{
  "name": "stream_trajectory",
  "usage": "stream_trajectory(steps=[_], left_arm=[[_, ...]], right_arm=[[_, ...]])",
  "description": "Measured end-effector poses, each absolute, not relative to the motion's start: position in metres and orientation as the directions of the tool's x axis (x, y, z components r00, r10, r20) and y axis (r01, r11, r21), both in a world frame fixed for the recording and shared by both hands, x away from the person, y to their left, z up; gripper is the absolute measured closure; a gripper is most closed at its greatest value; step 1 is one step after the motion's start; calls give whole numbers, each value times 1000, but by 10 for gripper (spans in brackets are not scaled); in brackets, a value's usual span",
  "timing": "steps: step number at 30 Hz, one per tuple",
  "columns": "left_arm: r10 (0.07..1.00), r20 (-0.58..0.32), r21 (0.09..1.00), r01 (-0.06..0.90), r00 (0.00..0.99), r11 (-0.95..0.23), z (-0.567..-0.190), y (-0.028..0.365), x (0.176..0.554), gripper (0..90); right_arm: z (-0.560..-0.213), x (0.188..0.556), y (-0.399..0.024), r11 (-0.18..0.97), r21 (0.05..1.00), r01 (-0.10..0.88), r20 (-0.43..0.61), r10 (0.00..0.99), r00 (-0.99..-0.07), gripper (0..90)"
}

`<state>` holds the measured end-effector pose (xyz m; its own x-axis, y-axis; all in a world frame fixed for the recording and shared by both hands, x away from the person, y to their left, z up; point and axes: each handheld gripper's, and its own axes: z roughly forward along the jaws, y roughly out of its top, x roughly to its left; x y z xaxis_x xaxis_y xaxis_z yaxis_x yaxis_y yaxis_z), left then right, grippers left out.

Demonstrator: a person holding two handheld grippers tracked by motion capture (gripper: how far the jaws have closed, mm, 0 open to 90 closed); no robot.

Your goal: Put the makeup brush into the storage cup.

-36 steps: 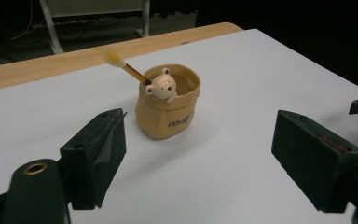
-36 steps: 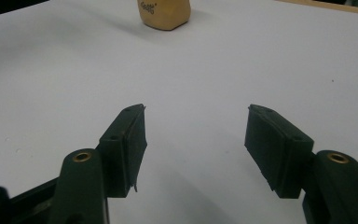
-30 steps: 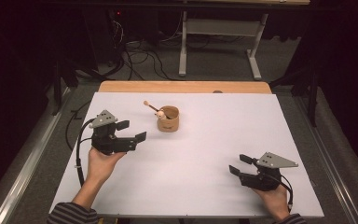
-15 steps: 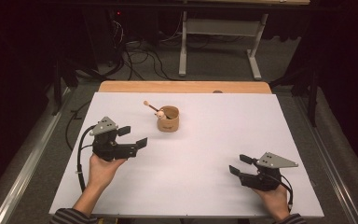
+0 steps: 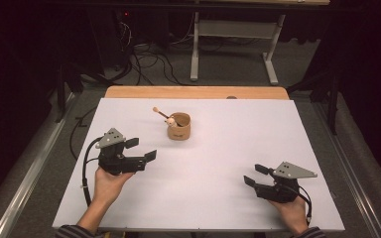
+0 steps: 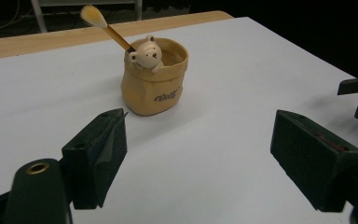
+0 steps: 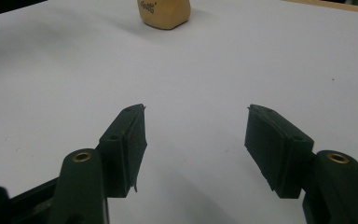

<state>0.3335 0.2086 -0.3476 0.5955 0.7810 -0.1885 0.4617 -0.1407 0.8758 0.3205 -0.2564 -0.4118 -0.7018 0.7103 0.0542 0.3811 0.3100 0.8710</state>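
Left gripper [image 5: 136, 149] drawn back from pot [image 5: 179, 126] toward near desk edge – approach not begun.

Jaws of both grippers apart, empty; right gripper [image 5: 253, 175] parked well right of pot. Pot upright on white desk [image 5: 218, 198], brush [image 6: 106, 26] leaning inside – dark room, cables, a frame beyond.

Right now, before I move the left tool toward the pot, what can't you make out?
- Brush: its lower end is hidden inside the pot, left gripper view.
- Pot's inside: hidden by its own wall and the bear figure, left gripper view.
- Pot in the right gripper view: its top is cut off by the upper edge.
- Pot's lettering: blurred, partly unreadable.
- Brush in the high view: too small for detail.
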Motion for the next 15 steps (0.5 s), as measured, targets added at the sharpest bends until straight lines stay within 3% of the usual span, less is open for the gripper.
stream_trajectory(steps=[15], left_arm=[[783, -193, 871, 470, 591, -140, -354, 212, 329, 192]], right_arm=[[-412, 321, -256, 310, 869, 384, 57, 709, -703, 402]])
